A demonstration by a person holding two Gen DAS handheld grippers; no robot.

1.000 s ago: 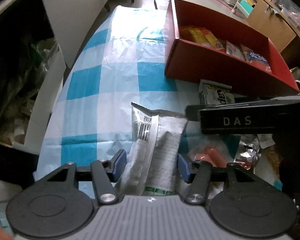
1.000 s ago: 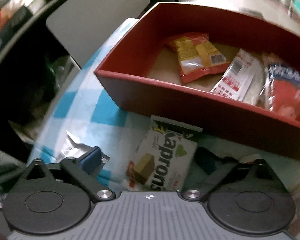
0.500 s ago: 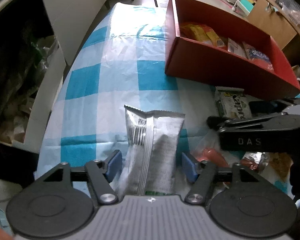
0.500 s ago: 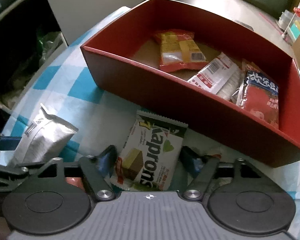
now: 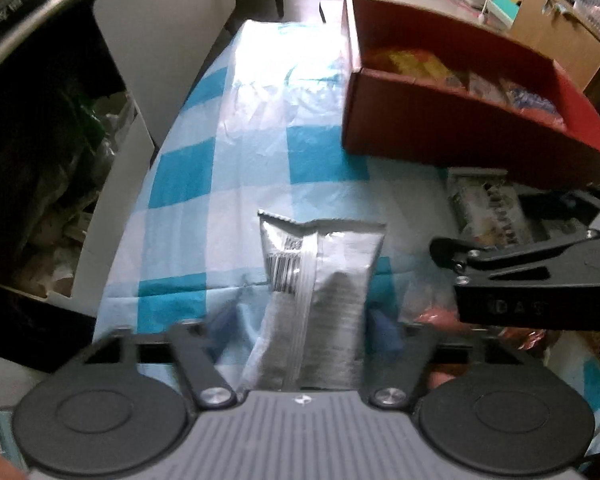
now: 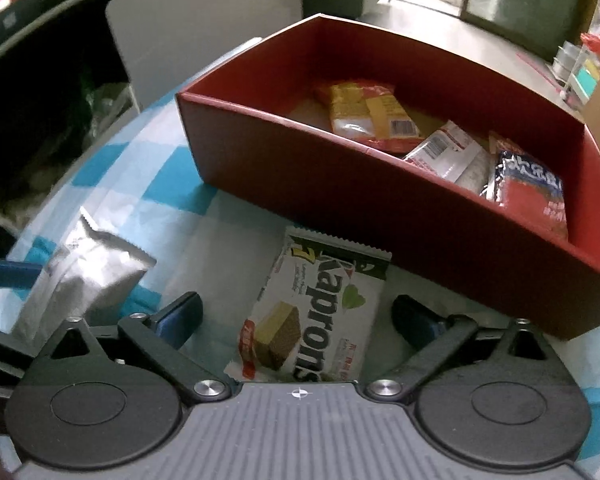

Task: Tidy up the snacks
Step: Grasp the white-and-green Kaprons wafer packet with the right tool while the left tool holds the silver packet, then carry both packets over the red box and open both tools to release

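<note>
A silver snack packet (image 5: 320, 296) lies on the blue-checked cloth (image 5: 260, 152), between the open jaws of my left gripper (image 5: 304, 326); it also shows in the right wrist view (image 6: 88, 276). A green and white Kaprons wafer packet (image 6: 316, 312) lies between the open jaws of my right gripper (image 6: 296, 318), just in front of the red box (image 6: 340, 184). The box holds a yellow packet (image 6: 368, 114), a white packet (image 6: 448, 154) and a red and blue packet (image 6: 532, 192). The right gripper's body shows in the left wrist view (image 5: 540, 264).
Reddish snacks (image 5: 440, 316) lie to the right of the silver packet, partly hidden. The table's left edge (image 5: 156, 168) drops to a white box with clutter (image 5: 80, 184). A cardboard box (image 5: 556, 36) stands behind the red box.
Both grippers have drawn back and down slightly over their packets. The left jaws have widened around the silver packet, and the right jaws around the Kaprons packet.
</note>
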